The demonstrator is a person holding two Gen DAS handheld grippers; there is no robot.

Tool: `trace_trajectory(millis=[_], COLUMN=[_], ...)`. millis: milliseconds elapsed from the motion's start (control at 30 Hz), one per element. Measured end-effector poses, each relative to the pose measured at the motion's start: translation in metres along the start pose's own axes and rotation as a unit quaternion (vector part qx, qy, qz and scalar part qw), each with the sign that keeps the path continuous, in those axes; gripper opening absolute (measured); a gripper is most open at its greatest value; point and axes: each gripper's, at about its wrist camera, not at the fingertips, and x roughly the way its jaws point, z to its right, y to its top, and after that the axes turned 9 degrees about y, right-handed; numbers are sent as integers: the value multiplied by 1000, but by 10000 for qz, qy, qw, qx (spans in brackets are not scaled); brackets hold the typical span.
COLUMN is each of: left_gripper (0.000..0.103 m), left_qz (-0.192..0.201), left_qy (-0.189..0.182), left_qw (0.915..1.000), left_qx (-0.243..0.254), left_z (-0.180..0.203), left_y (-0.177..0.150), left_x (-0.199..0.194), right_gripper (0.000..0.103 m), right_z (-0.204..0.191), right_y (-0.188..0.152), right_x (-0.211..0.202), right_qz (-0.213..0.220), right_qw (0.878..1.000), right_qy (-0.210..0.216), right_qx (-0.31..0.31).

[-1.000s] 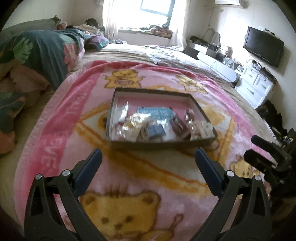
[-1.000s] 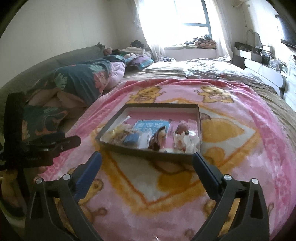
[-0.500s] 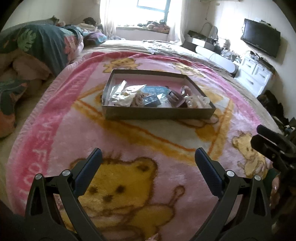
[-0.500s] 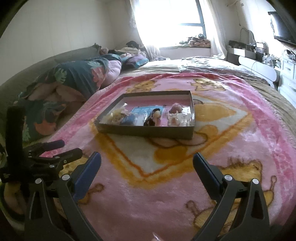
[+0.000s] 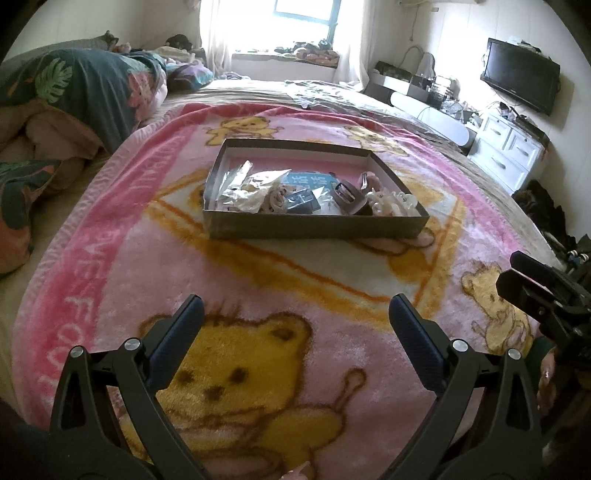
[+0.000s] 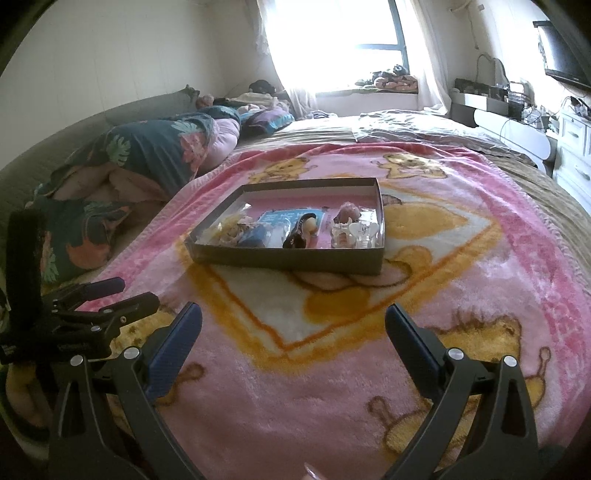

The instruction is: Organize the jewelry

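Observation:
A shallow grey cardboard box (image 5: 314,223) (image 6: 288,260) lies on a pink teddy-bear blanket on the bed. It holds plastic packets (image 5: 247,188), a blue card (image 5: 308,181), a brown hair claw (image 5: 349,195) and clear hair clips (image 5: 391,201) (image 6: 356,232). My left gripper (image 5: 295,317) is open and empty, well short of the box. My right gripper (image 6: 293,321) is open and empty, also short of the box. Each gripper shows at the edge of the other's view.
The pink blanket (image 5: 258,295) covers the near part of the bed. A bundled floral quilt (image 5: 74,88) lies at the left. A white dresser (image 5: 513,151) and a television (image 5: 521,85) stand at the right wall. A window (image 6: 351,29) is behind.
Both grippers have drawn back from the box and dropped lower. The box now looks farther away. Both stayed open and empty.

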Motion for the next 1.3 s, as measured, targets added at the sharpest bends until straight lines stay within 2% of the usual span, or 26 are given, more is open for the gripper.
trace_trajectory(millis=[1300], left_gripper=[94], left_qz=[25], left_qy=[100], left_qw=[9999], left_qx=[-9], left_z=[-1], left_y=[1], left_x=[-7], right_gripper=[99], right_z=[-1], right_y=[-2], right_x=[0], right_qz=[5], right_qw=[10000], right_qy=[11], right_qx=[-23])
